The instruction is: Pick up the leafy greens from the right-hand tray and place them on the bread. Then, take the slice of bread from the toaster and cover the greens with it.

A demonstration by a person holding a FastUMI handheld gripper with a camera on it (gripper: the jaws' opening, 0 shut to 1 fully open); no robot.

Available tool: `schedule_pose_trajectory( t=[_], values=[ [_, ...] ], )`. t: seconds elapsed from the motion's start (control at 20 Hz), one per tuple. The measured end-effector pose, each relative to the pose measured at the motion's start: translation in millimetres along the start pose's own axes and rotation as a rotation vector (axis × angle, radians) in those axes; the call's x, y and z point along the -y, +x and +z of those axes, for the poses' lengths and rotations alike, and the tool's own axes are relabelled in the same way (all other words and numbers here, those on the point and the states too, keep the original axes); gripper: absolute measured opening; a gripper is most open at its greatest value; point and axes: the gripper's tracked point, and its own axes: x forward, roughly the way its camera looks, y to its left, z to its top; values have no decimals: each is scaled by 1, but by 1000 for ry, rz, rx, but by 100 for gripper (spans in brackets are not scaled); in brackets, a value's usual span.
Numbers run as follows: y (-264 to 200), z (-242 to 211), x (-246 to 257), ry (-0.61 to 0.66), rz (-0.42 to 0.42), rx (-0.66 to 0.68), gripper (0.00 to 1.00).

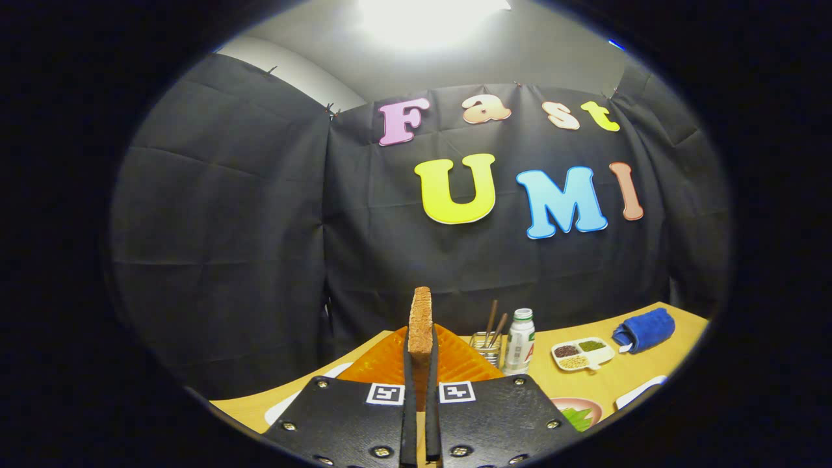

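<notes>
My claw [420, 364] is clamped on the slice of bread [420, 322]: both fingers press its flat faces and it stands on edge between them, most of it sticking up past the tips. It's held high, well above the table [624, 374], so it's out of the toaster (I can't pick the toaster out from here).

Just under and beyond the fingers there's an orange ribbed thing [455, 361], can't tell what it is. Near right, partly hidden by my claw body, a plate [585, 406] with green leaves [575, 417] on it. I can't tell if there's bread under the leaves, too little of it shows.

Further right on the table: a cup of sticks [486, 344], a white bottle [520, 341], a small divided dish [583, 354] of grains, and a rolled blue cloth [645, 329] far right.

Risks as I see them:
- Grip is only on the lower part of the slice. Bread is soft (crumbly too), so squeezing harder could crush or snap it, and a loose hold lets it pivot or slip during a swing.
- It has to go from on-edge to flat for covering. Tilting fast could let it slide out of the fingers early.
- The plate sits low and near, mostly hidden behind my own claw, so I could land off-centre and shove the leaves off.
- Bottle and stick cup stand close by; a wide sweep to the right could clip them.
</notes>
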Motion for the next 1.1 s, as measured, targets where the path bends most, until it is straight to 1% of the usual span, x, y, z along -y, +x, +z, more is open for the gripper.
schedule_pose_trajectory(
  t=[0.15, 0.3, 0.55, 0.85, 1.1],
  values=[
    [-9, 14, 35, -55, -51, 34, 5],
    [-19, 16, 72, -95, -104, 43, 5],
    [-40, -2, 130, -135, -185, 14, 5],
    [-54, -64, 175, -173, -245, -95, 5],
    [-59, -121, 192, -185, -263, -200, 5]
  ],
)
